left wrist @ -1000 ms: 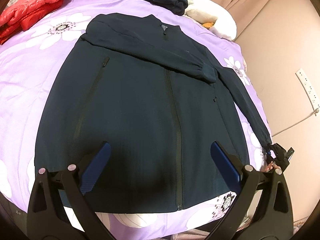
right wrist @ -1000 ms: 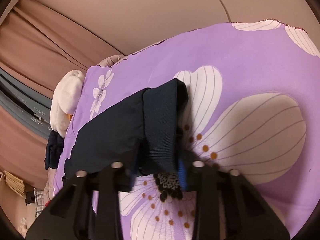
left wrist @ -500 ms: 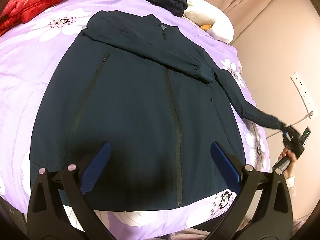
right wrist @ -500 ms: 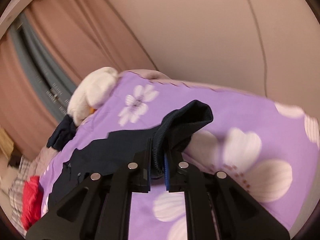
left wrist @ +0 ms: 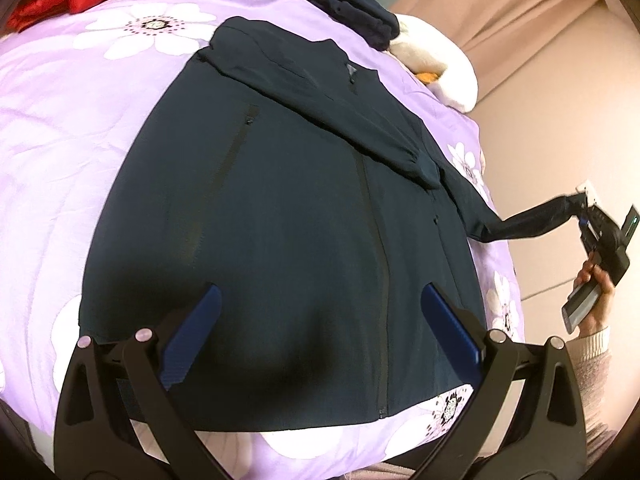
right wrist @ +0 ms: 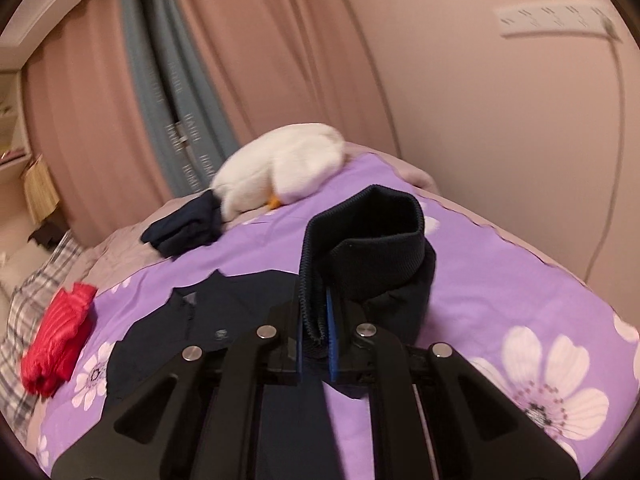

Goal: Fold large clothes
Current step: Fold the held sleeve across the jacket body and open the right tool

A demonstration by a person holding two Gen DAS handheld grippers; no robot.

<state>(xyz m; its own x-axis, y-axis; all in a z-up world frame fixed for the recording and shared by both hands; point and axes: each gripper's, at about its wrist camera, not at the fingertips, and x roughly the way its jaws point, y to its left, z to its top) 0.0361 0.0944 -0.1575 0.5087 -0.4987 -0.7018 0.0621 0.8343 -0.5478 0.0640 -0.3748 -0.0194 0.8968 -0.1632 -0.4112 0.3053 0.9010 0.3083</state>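
Where the right gripper fills the lower middle of its own view, its two blue pads are pressed together on the ribbed cuff of one sleeve, which stands up above the jaws as an open dark ring. That cuff belongs to the single navy jacket, which lies front up and zipped across the purple flowered bedspread, filling the centre of the left wrist view. The left gripper sits at the bottom of that frame with its jaws spread wide and nothing between them, hanging over the jacket's hem. Only the left view shows both sleeves: one folded across the chest, the other stretched off the bed's right edge to the right gripper, seen there at the right of the frame, held in a hand with a pale knitted sleeve. Only the right view shows the grip on the cuff close up, and a white power strip on the wall at upper right. Both views show one red garment, one folded dark garment and one white plush toy at the far end of the bed, before the pink curtains.
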